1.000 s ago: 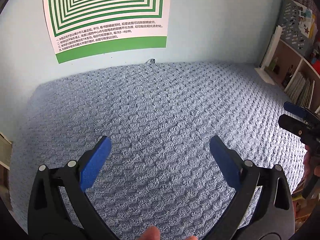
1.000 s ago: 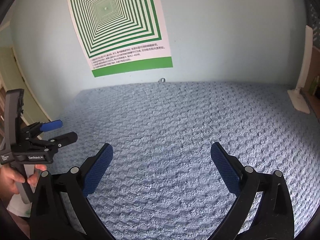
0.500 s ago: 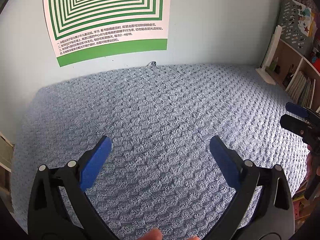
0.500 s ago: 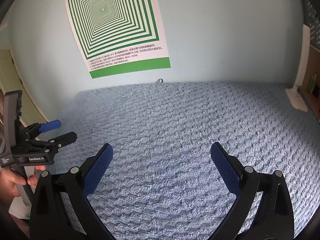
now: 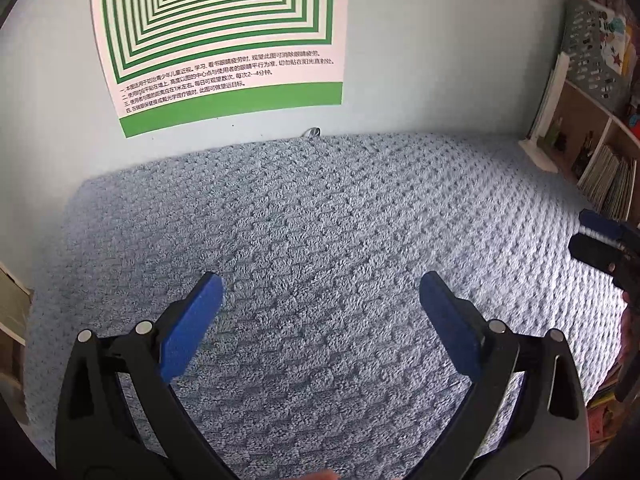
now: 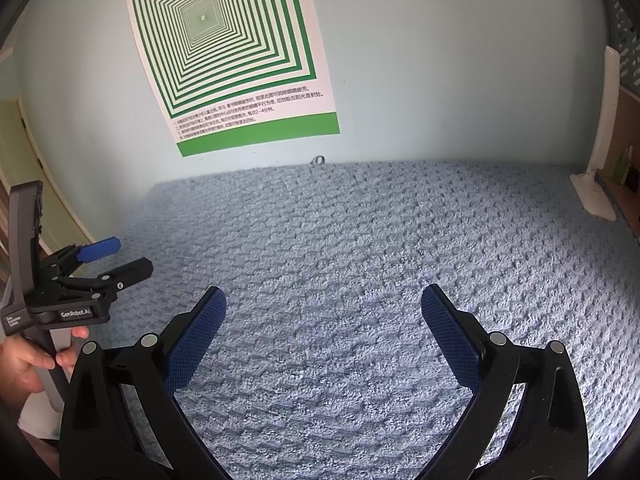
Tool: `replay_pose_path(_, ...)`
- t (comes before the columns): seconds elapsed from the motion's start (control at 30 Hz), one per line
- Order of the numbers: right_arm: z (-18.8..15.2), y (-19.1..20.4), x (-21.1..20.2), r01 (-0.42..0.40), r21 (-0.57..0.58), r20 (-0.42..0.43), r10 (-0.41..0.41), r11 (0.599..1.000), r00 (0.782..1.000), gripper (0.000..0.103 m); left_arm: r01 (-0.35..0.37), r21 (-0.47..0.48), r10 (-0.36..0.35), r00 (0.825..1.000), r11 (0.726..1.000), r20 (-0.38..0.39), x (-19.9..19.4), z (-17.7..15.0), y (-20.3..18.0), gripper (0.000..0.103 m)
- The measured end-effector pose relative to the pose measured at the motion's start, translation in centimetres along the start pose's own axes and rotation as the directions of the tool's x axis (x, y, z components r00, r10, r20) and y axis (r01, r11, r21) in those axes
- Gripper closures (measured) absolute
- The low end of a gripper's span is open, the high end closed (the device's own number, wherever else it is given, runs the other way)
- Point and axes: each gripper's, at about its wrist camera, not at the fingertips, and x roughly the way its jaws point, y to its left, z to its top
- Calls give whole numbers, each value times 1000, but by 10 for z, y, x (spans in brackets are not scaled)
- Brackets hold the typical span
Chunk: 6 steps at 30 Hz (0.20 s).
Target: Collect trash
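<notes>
No trash shows in either view. My left gripper hangs open over a blue textured blanket, nothing between its blue pads. My right gripper is open too, above the same blanket. In the right wrist view the left gripper appears at the left edge, held by a hand. The left wrist view catches the right gripper at the right edge.
A green-and-white square-pattern poster hangs on the pale blue wall behind the blanket. A small loop sticks up at the blanket's far edge. A white lamp and shelves with books stand at the right.
Both views have tilted slightly downward, with the poster and wall sliding up a little. Both grippers stay open and empty.
</notes>
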Motion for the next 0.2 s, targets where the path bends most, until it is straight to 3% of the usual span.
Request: replay_pose_path(0.2, 0, -3, 0, 12, 13, -4, -12, 1000, 1000, 6, -8, -3, 8, 1000, 1000, -12, 2, -3, 0, 7)
